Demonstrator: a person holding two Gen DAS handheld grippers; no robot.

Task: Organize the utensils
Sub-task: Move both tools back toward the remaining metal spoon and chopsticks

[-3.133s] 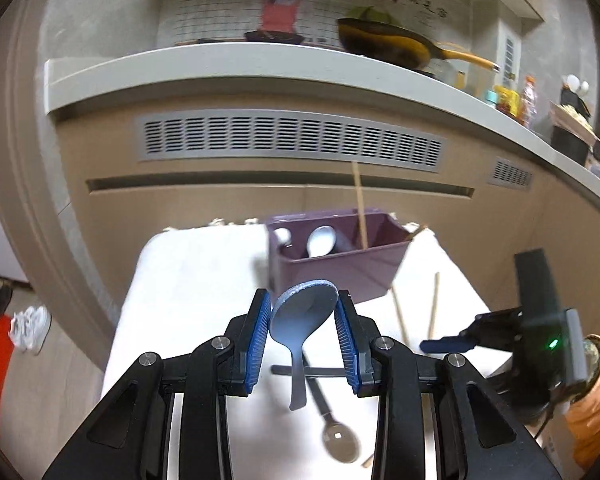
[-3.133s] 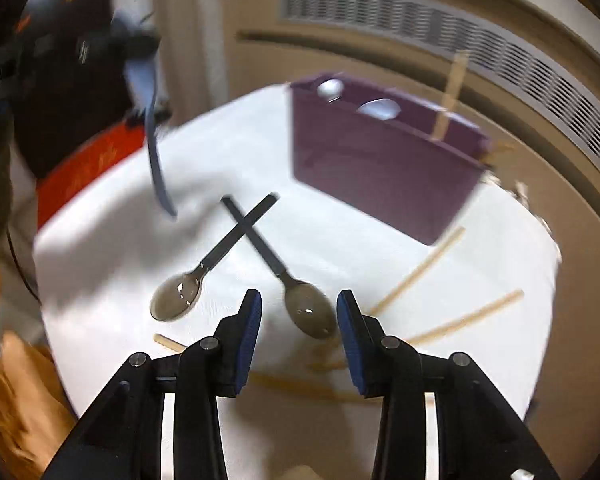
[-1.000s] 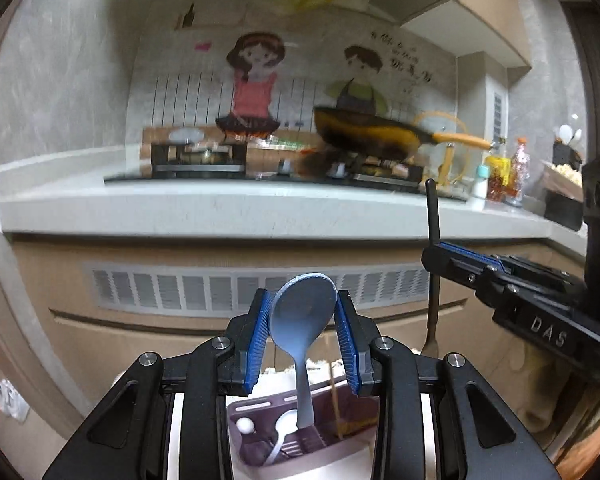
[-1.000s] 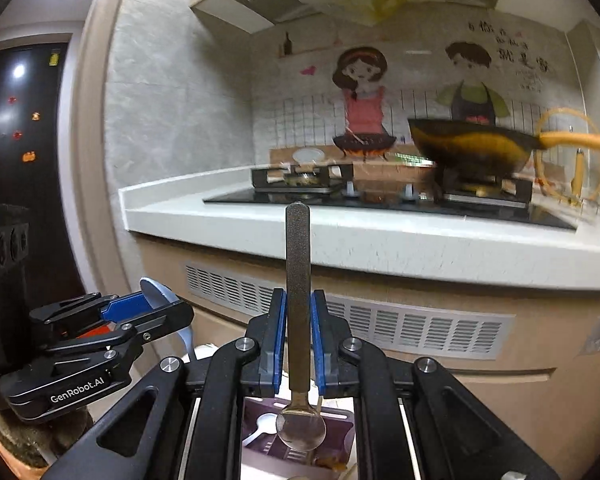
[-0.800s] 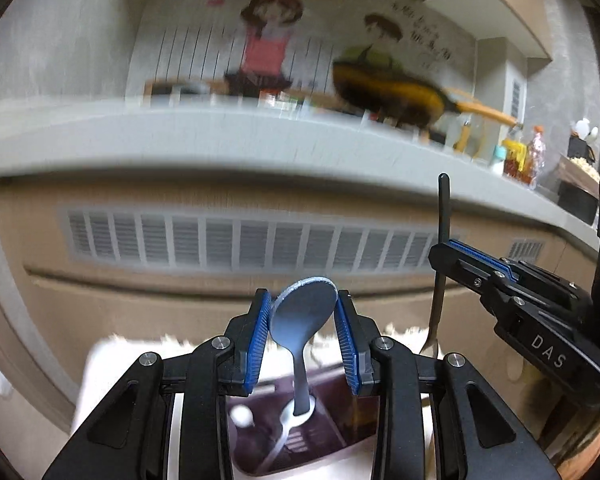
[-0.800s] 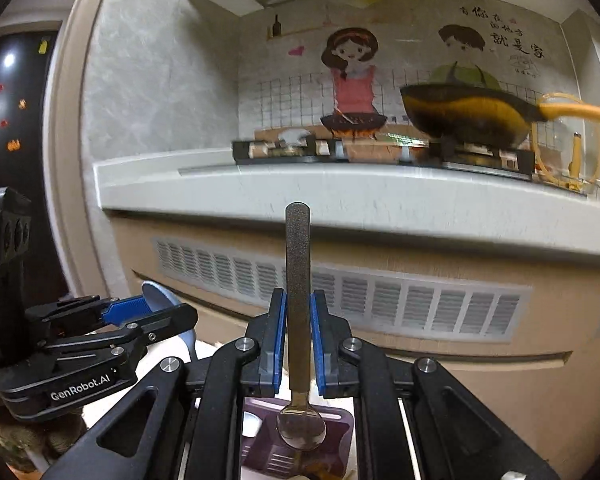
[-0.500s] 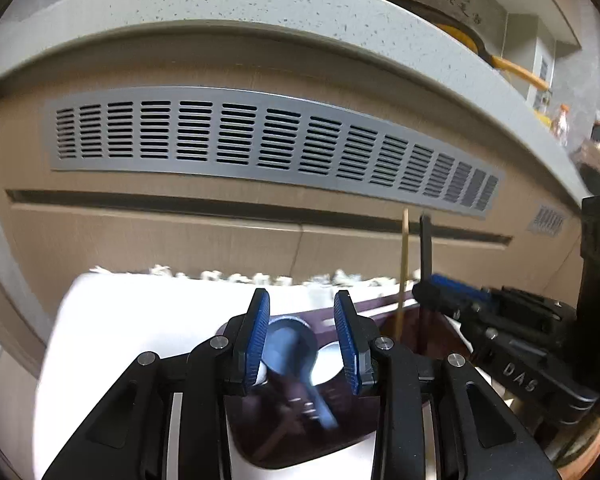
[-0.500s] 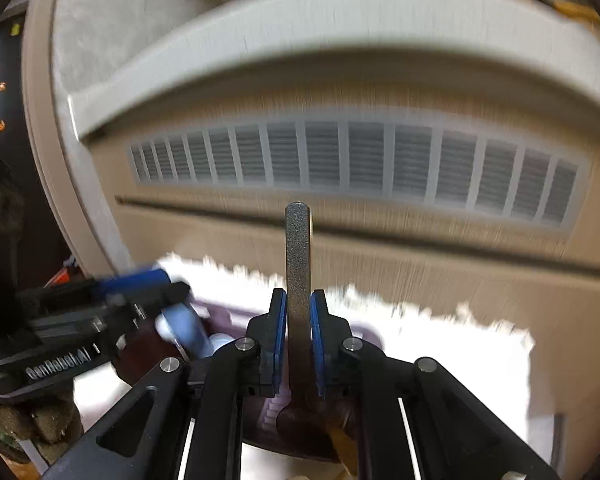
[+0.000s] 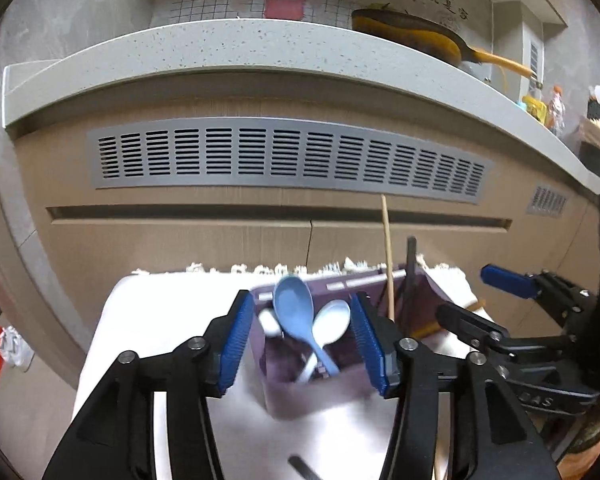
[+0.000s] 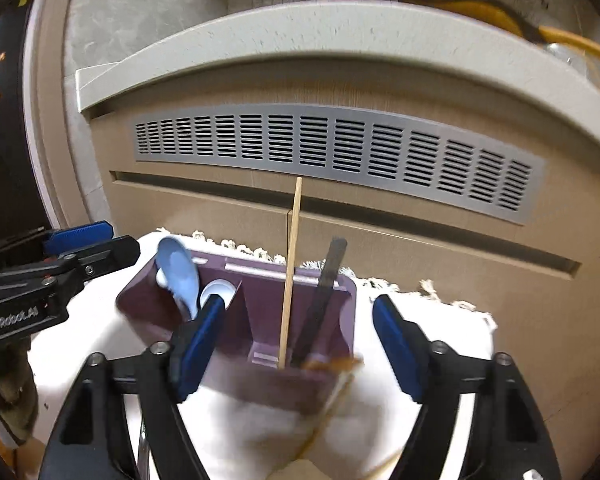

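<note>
A purple utensil holder (image 9: 316,392) (image 10: 256,320) stands on a white cloth. A blue spoon (image 9: 294,312) (image 10: 178,272) leans in its left compartment, bowl up, beside a white spoon (image 9: 332,322) (image 10: 218,290). My left gripper (image 9: 306,344) hovers over that compartment, its jaws opening, the pads clear of the blue spoon. A dark spoon (image 10: 320,300) (image 9: 411,276) stands handle-up in the right compartment next to a wooden chopstick (image 10: 290,276) (image 9: 387,256). My right gripper (image 10: 296,344) is above it, jaws opening wide, touching nothing.
A cabinet front with a grey vent grille (image 9: 284,160) and a countertop (image 9: 220,48) rise just behind the table. The cloth's fringed far edge (image 10: 440,292) is close behind the holder. More chopsticks (image 10: 340,404) lie by the holder's front right corner.
Both grippers came down over the holder and opened. The blue spoon dropped into the left compartment; the dark spoon dropped into the right one.
</note>
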